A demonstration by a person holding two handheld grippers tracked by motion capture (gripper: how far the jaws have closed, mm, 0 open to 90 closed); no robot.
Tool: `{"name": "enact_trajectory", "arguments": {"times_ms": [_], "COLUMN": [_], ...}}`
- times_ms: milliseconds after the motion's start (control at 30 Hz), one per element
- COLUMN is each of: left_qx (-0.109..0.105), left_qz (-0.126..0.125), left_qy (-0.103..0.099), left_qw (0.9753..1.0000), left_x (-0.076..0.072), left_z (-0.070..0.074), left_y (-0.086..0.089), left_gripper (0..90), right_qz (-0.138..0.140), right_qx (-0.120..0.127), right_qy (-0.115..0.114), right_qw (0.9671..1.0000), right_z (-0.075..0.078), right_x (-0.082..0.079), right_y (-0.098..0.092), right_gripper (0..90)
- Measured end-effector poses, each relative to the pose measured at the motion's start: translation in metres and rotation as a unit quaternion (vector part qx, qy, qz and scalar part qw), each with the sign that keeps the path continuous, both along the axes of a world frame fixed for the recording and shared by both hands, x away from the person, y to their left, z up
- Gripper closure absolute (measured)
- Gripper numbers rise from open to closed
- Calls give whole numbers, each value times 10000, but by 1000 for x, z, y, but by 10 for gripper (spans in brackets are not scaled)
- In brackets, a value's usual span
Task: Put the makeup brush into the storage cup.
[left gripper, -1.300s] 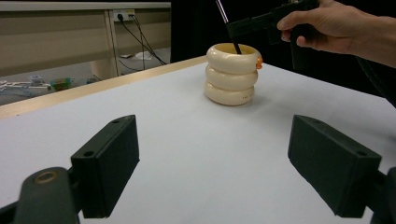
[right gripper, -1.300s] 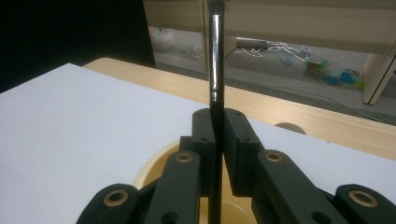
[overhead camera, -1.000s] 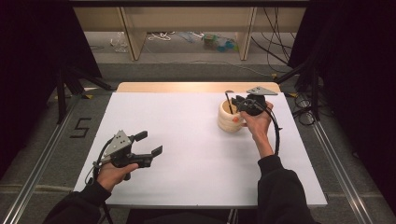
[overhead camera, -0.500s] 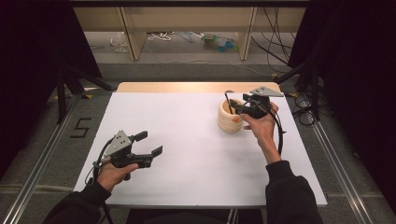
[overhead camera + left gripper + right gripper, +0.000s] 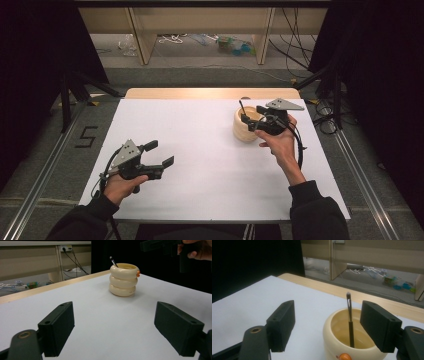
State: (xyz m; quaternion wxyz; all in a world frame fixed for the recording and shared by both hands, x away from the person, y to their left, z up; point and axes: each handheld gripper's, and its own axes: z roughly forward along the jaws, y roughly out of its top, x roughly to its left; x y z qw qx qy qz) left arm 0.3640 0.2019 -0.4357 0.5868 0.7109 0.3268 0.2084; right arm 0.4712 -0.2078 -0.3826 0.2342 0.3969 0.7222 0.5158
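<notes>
A cream ribbed cup (image 5: 244, 131) stands on the white table (image 5: 210, 150) at the right, with a small orange knob (image 5: 138, 273) at its rim. A thin dark brush (image 5: 241, 108) leans inside it, tip up. My right gripper (image 5: 248, 122) hovers just over the cup's near-right rim, open, with the brush (image 5: 350, 322) standing free between its jaws and the cup (image 5: 332, 340) below. My left gripper (image 5: 161, 153) hovers low over the front left of the table, open and empty, and points toward the cup (image 5: 123, 280). The right gripper (image 5: 160, 245) appears above and to the right of that cup.
A pale wooden strip (image 5: 210, 93) borders the table's far edge. Beyond it, shelf legs, cables and litter lie on the floor (image 5: 200, 45). Metal rails (image 5: 357, 170) run along both sides. Open white surface lies between the grippers.
The right hand and gripper have drifted slightly back toward the person, still beside the cup. The brush stays in the cup. The left gripper has not moved.
</notes>
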Motion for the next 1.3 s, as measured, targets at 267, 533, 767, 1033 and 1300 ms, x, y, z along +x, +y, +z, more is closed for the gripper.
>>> {"name": "enact_trajectory", "arguments": {"times_ms": [267,533,767,1033,1300], "left_qx": [13,26,22,24,23], "left_qz": [-9,-14,-8,-22,-12], "left_qy": [-27,-32,-34,-27,-32], "left_qw": [10000,10000,10000,10000,10000], "left_x": [0,0,0,0,0], "left_z": [0,0,0,0,0], "left_y": [0,0,1,0,0], "left_gripper": [162,161,161,161,161], "right_qz": [38,111,223,341,418], "right_qx": [5,11,75,-3,28], "right_qy": [-161,-165,-87,-132,-115], "right_qw": [9999,9998,9997,9993,9991], "right_z": [0,-2,-5,-8,-6], "right_x": [-7,-14,-21,-28,-35], "right_y": [3,7,12,17,19], "right_gripper": [278,273,250,212,172]}}
